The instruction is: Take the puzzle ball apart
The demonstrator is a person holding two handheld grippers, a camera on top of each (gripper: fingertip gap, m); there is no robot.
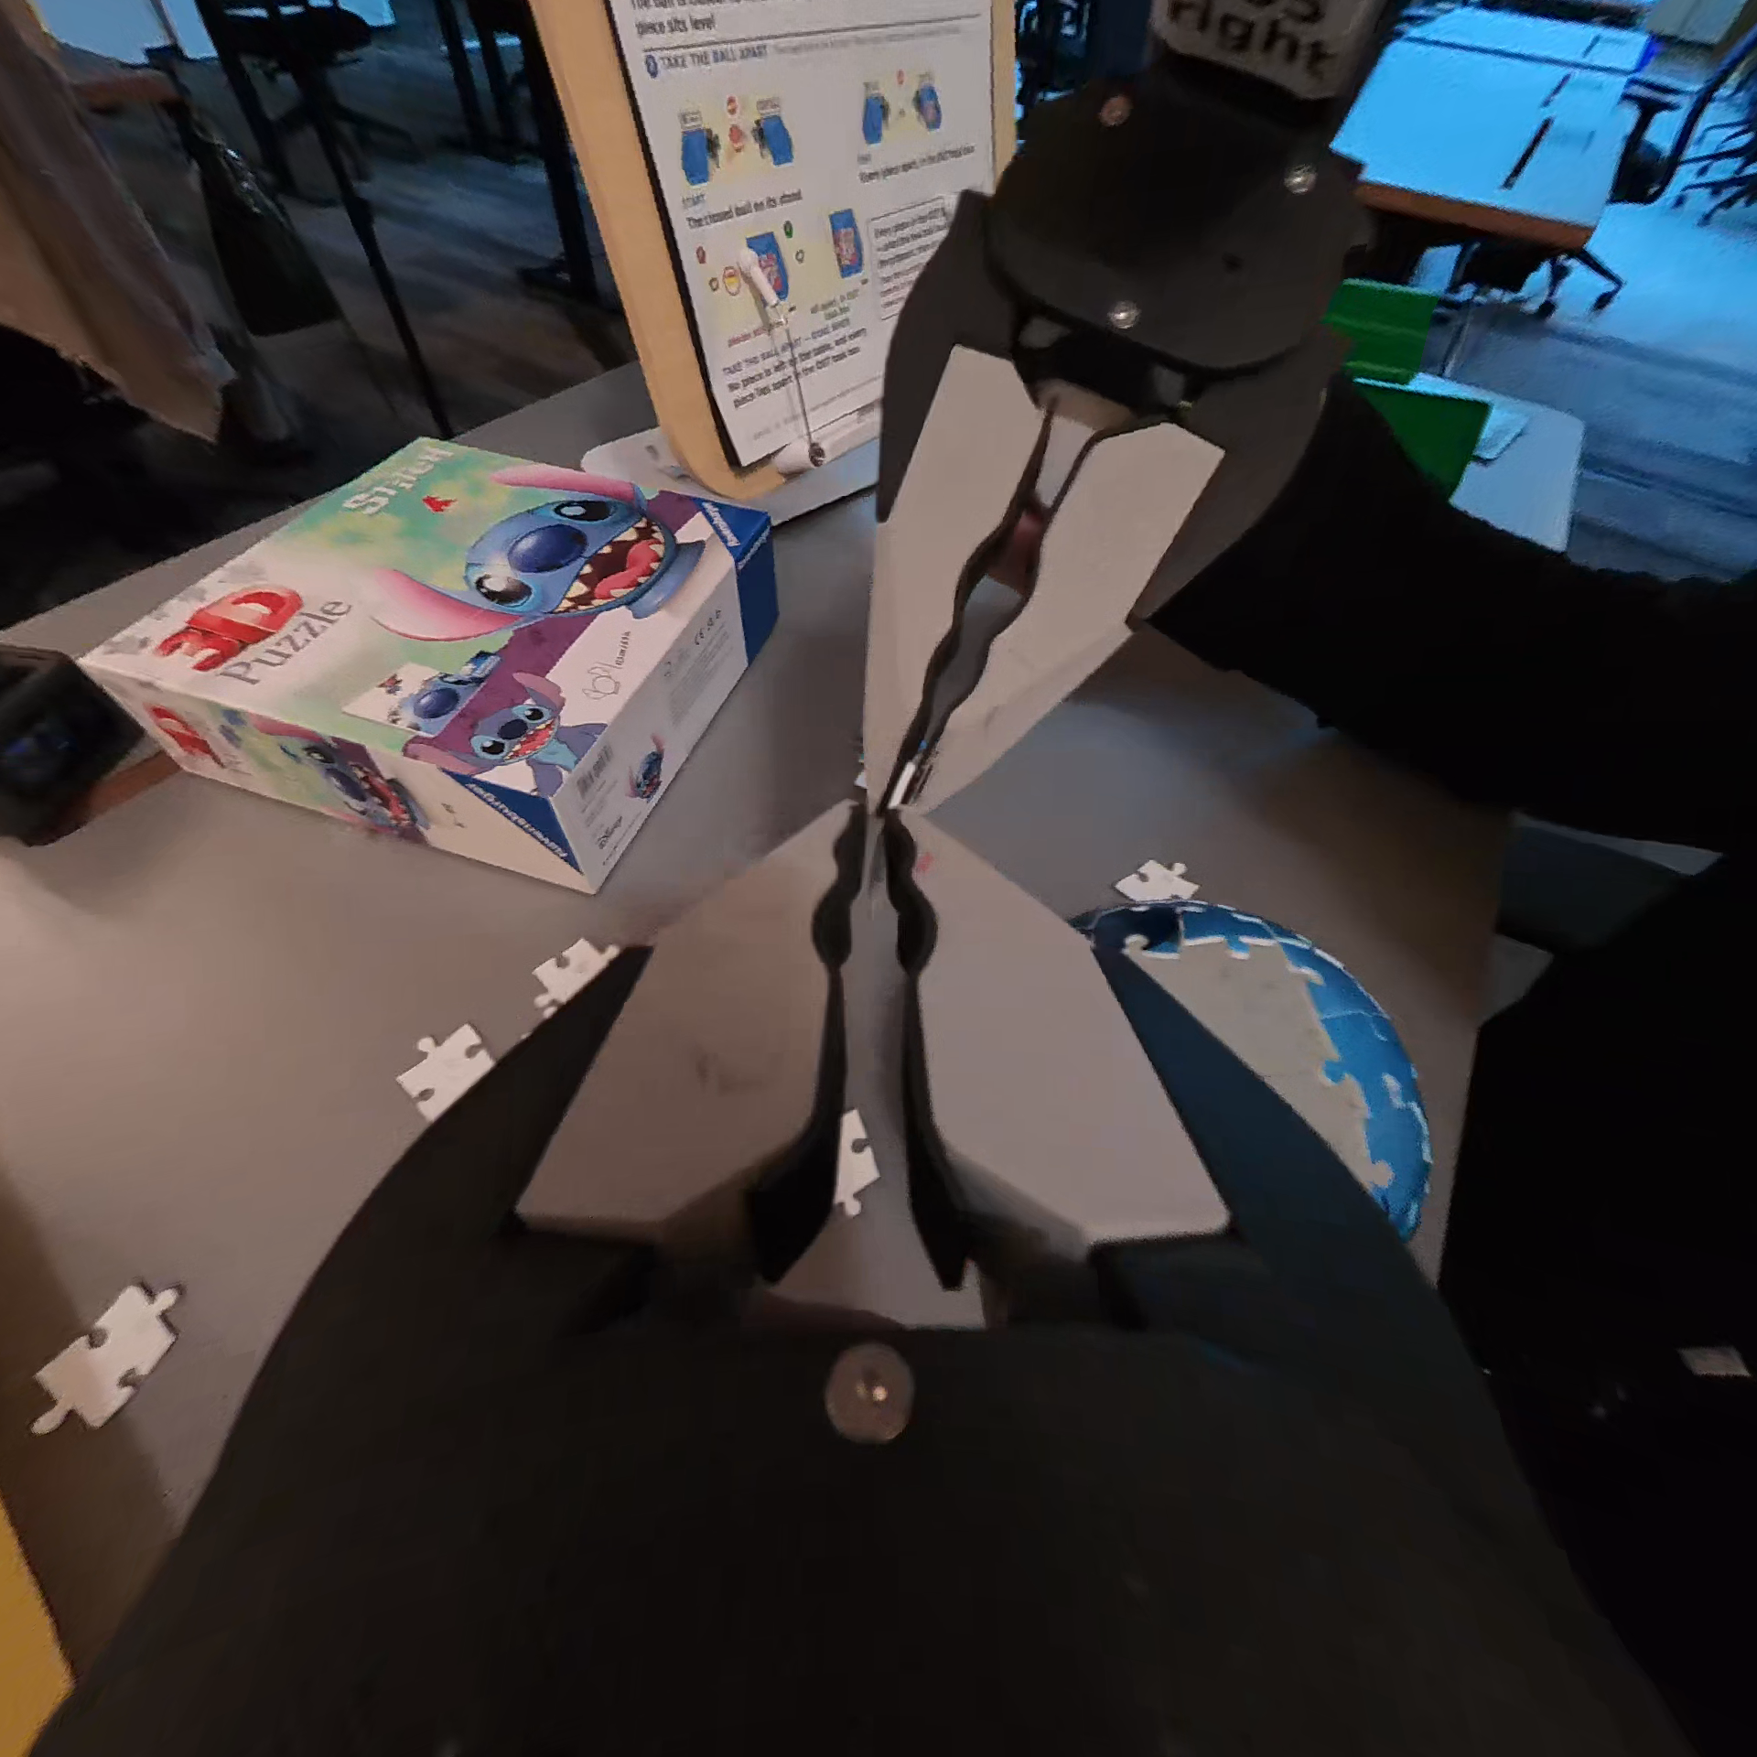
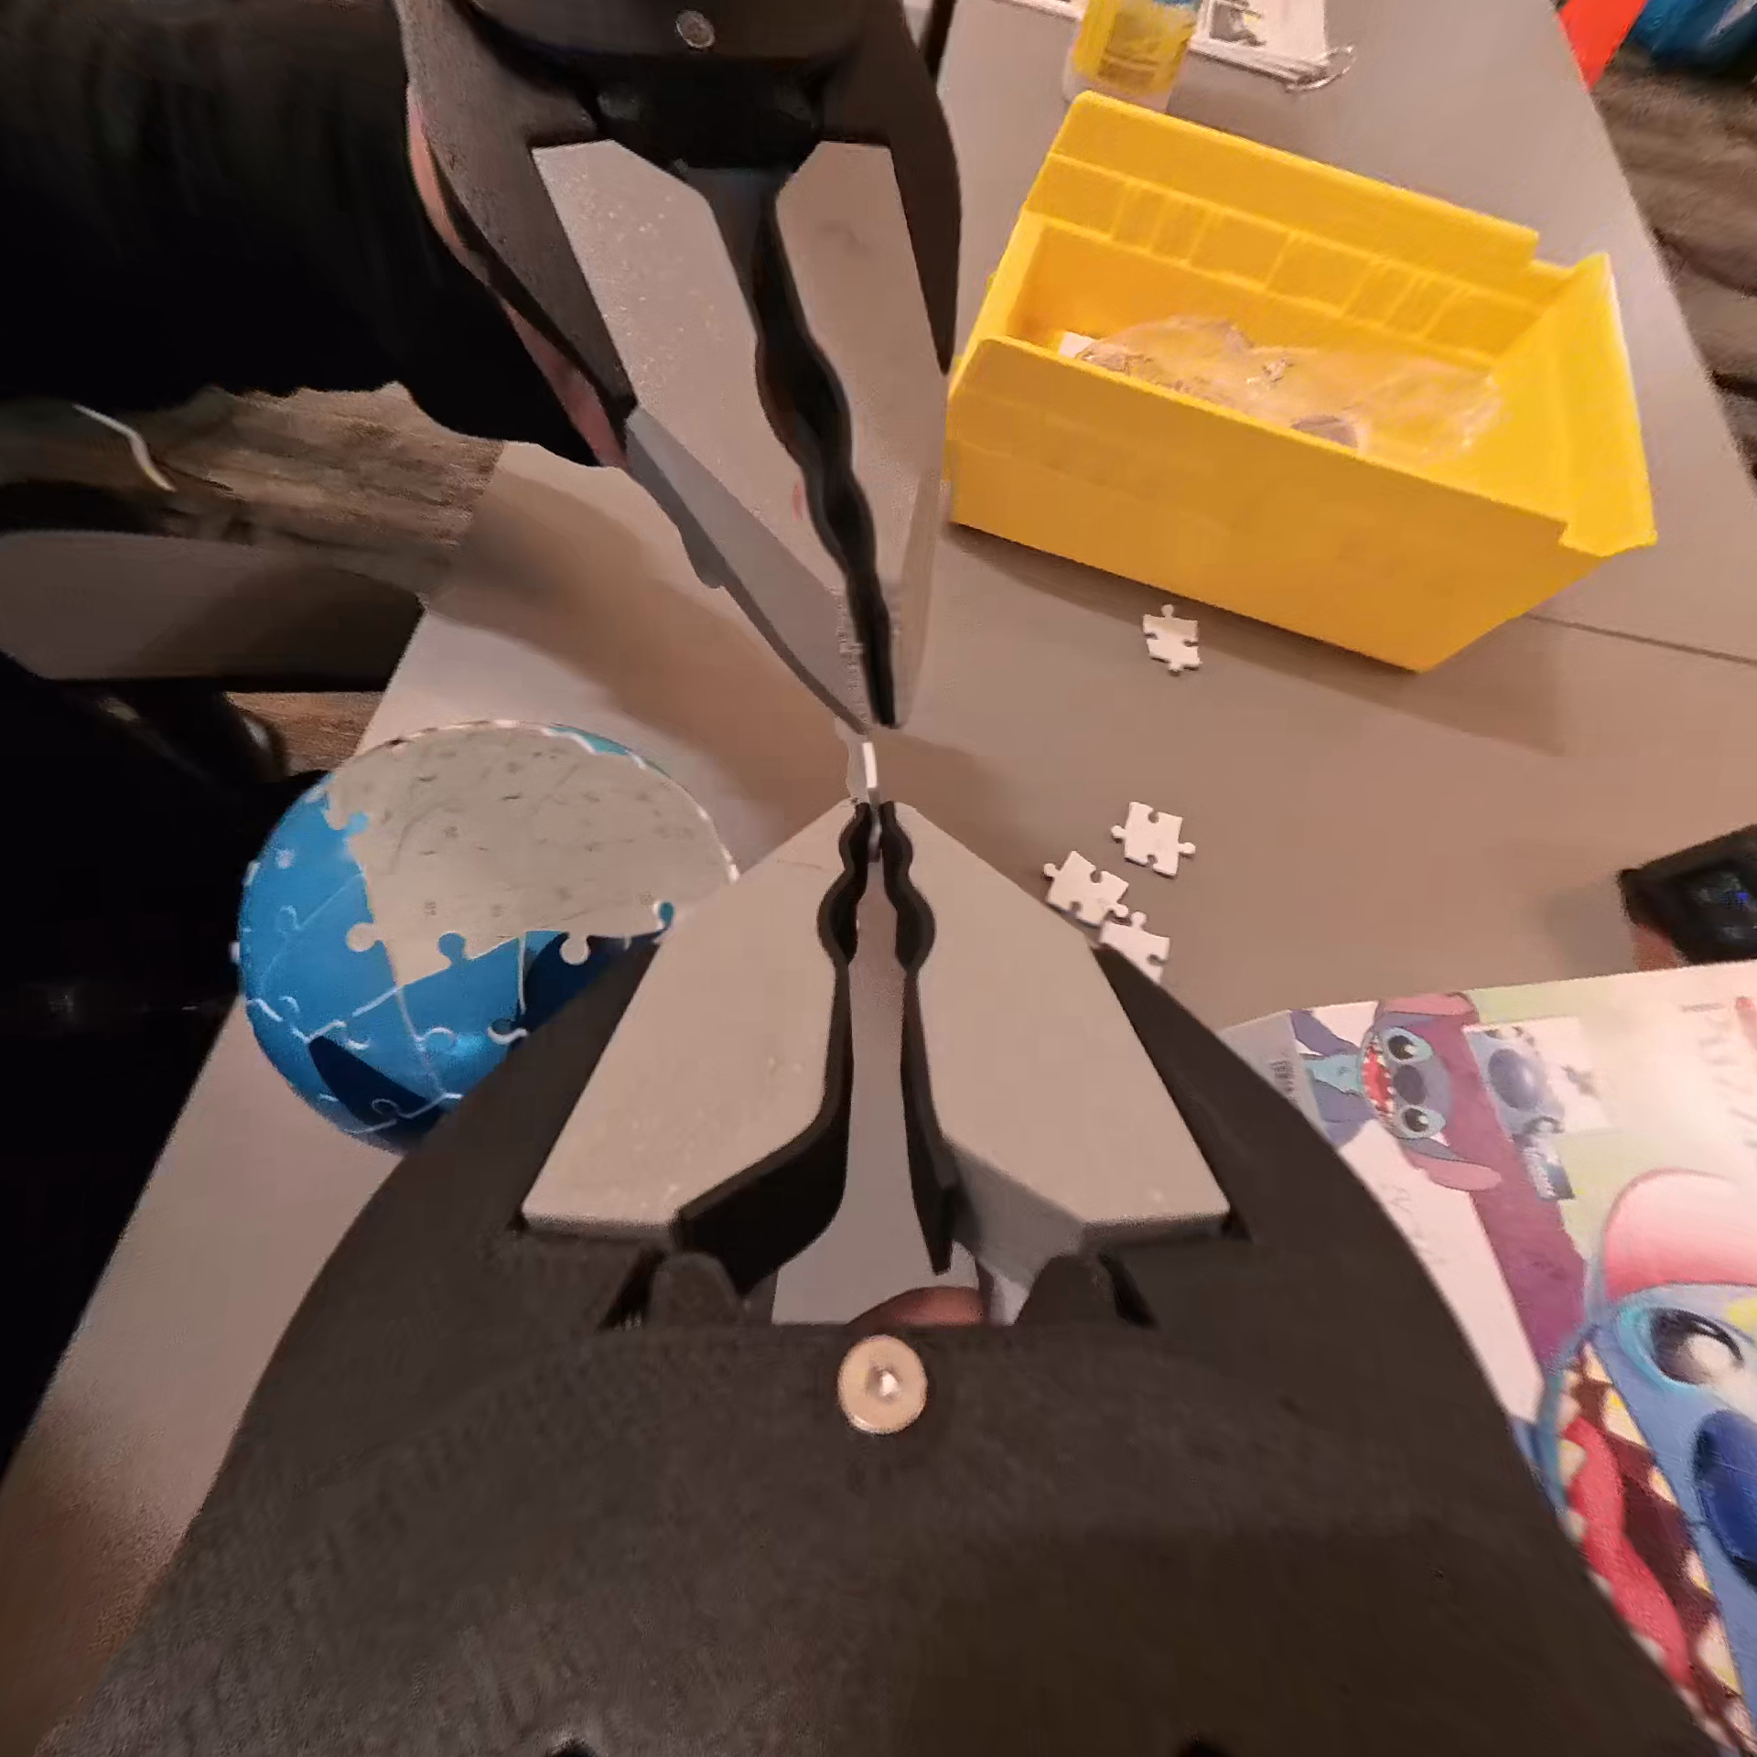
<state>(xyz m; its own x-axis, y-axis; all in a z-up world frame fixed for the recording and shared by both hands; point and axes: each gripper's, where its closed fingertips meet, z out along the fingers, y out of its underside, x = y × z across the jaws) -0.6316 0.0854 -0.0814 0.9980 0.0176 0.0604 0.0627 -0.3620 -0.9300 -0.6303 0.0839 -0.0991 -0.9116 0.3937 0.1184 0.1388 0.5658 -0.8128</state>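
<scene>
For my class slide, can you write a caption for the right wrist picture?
Both grippers, right gripper and left gripper, pinch one small puzzle piece above the table beside the half-open blue puzzle ball.

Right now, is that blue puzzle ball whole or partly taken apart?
Partly apart. The puzzle ball has a big opening showing its grey inside, and loose pieces lie on the table.

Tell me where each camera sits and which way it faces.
Left wrist view: on the left gripper, looking along its jaws at the right gripper, box and instruction board; a dark sleeve shows.
Right wrist view: on the right gripper, facing the left gripper and yellow bin; a dark sleeve shows.
Shared: both grippers tip to tip on a small white piece, the half-open ball, loose pieces, the box.
</scene>
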